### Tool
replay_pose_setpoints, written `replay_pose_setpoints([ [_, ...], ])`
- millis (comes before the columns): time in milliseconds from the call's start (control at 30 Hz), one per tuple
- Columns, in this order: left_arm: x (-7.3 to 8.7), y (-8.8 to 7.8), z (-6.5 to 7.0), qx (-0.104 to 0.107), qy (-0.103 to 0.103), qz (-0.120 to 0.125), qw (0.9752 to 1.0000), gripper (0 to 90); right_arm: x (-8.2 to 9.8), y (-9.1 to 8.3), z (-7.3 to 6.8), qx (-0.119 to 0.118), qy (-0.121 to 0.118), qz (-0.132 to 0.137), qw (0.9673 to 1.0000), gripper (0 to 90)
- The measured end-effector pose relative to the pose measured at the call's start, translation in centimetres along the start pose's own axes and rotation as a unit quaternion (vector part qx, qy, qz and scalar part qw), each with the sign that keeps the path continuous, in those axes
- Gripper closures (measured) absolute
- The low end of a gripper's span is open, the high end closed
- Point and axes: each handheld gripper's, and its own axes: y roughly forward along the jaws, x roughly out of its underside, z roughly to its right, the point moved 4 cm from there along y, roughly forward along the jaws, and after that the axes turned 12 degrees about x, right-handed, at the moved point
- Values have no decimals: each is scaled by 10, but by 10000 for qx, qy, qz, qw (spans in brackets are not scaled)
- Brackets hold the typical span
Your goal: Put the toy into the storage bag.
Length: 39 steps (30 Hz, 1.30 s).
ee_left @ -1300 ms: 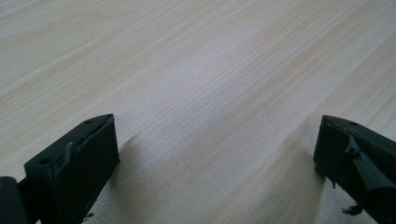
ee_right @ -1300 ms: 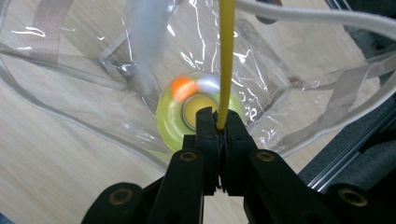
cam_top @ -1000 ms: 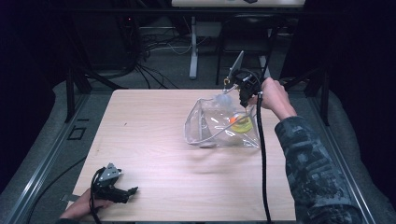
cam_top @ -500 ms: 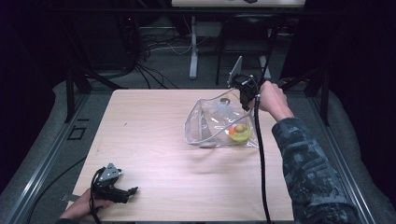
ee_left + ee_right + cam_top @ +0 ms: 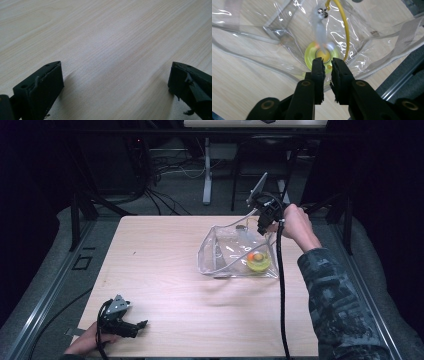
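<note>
A clear plastic bag (image 5: 225, 255) stands on the wooden table (image 5: 160, 245) at the right. A yellow-green disc (image 5: 258, 262) with an orange piece lies in its bottom. My right gripper (image 5: 261, 227) is over the bag's far right top corner, shut on the bag's rim and holding it up. In the right gripper view its jaws (image 5: 327, 62) are pressed nearly together over the clear plastic. Past them show the disc (image 5: 312, 53), a yellow cord (image 5: 344, 22) and a blurred zip pull (image 5: 320, 27). My left gripper (image 5: 142, 324) rests open near the front left edge, its jaws (image 5: 115, 72) wide apart over bare wood.
Metal rails run along both sides of the table (image 5: 372, 305). The right gripper's black cable (image 5: 281, 290) hangs across the table's right part. Dark floor with cables and a white stand (image 5: 206, 175) lies beyond the far edge.
The bag's top is pulled up a little more and the yellow-green disc has slid toward the bag's near bottom corner. The left gripper has stayed put.
</note>
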Motion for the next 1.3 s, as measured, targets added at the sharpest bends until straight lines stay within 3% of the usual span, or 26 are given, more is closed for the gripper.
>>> replay_pose_setpoints([
  [233,0,0,0,2,-3,0,10000,0,8,-19,2,-8,93,353,9993,680],
  [267,0,0,0,6,-1,-2,10000,0,12,-26,1,20,172,507,9986,610],
  [367,0,0,0,3,-4,0,10000,0,17,-31,-1,3,213,607,9979,543],
  [533,0,0,0,3,-1,0,10000,0,35,-45,-4,25,291,988,9947,328],
  [767,0,0,0,1,1,0,10000,0,56,-56,-15,80,202,1259,9918,203],
  [800,0,0,0,3,-3,-1,10000,0,62,-56,-20,111,183,1318,9911,165],
  [1067,0,0,0,1,-3,0,10000,0,81,-47,-32,73,124,1353,9907,130],
  [1300,0,1,0,-39,0,51,10000,0,96,-22,-41,-45,183,1330,9909,87],
])
